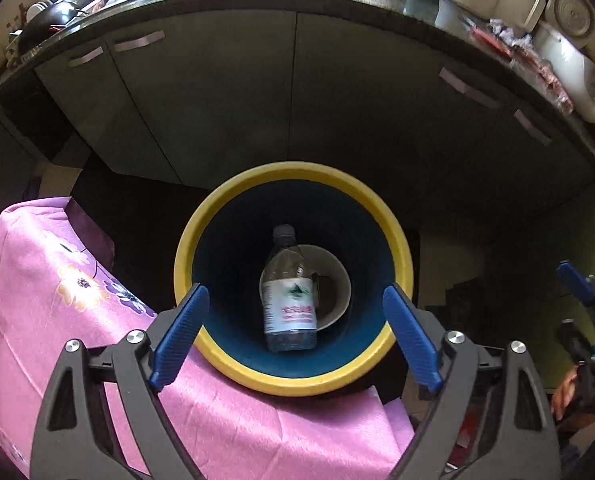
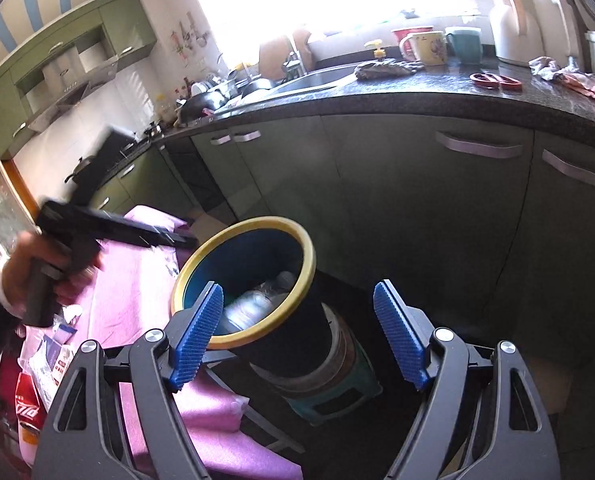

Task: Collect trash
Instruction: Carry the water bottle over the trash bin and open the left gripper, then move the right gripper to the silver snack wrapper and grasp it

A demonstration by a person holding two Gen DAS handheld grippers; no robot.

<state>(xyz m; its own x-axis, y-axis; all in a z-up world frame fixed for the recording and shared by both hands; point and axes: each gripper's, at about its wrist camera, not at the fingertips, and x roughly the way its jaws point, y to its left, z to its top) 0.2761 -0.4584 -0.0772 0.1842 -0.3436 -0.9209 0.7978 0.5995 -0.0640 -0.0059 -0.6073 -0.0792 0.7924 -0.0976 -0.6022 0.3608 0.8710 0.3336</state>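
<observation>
The left gripper (image 1: 295,336) hangs directly over the mouth of the bin (image 1: 185,256), pointing steeply down into it. Its jaws stand wide apart with nothing between them. At the bottom of the bin lies a clear plastic bottle (image 1: 289,300) with a white label, resting across a pale bowl (image 1: 337,292). The step in hand reads as a drop into the bin: the bottle sits below the empty jaws, clear of them.

The right gripper (image 2: 297,336) is held beside the bin, angled down toward it. Its jaws are also open and carry nothing. In the right wrist view the bin's yellow rim (image 2: 309,256) shows tilted, and the bin stands on a round container set on a green stool (image 2: 337,396), just off the edge of the tabletop covered by a pink cloth (image 2: 137,280). The person's hand (image 2: 37,268) grips the handle of the left gripper above that cloth.

Remaining trash appears to lie at the near left corner of the tabletop: a red can (image 2: 27,412) and some small packets (image 2: 57,348), near each other on the cloth.

Next move, as a judgement: withdraw one gripper from the bin, carry it back over the cloth, line the open jaws around a single item such as the can, then close and lift. The can is rigid and should take a firm grip; the packets look thin and may slip.
</observation>
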